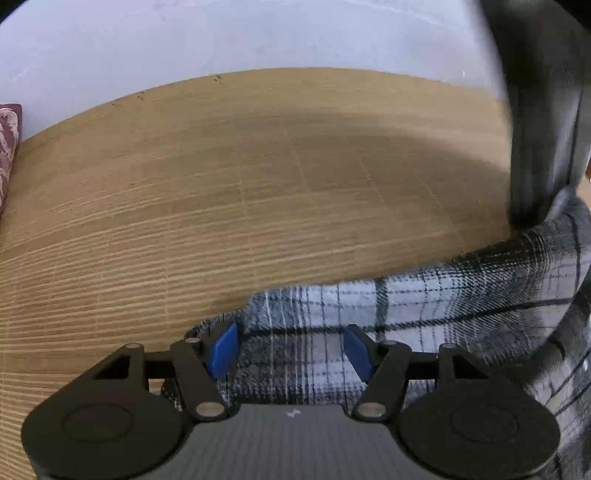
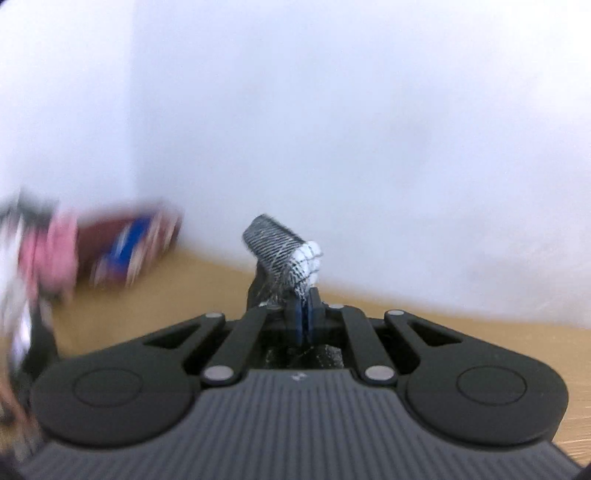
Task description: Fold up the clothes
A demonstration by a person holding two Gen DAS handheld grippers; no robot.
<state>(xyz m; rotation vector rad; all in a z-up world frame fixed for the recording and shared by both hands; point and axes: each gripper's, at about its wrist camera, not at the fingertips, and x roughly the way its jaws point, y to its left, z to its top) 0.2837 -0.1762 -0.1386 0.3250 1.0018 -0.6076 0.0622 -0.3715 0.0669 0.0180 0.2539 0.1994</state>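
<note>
Plaid shirt (image 1: pixel 424 306) edge is pinched in my right hand-held gripper (image 2: pixel 304 317), the left hand-held gripper (image 1: pixel 291 350) gapes over it, so I'd lift smoothly.

Black linkage tongs (image 1: pixel 291 349), blue pads (image 1: pixel 223 350), silver rivets, ribbed grey housing (small white logo)

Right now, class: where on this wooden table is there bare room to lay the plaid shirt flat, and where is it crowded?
Free: the broad bare stretch of wooden table, bordered by the white wall beyond and the plaid shirt nearer. Crowded: the near right, where the shirt bunches around the open left claw; the far left edge, with patterned fabric. The right claw is shut on the shirt.
</note>
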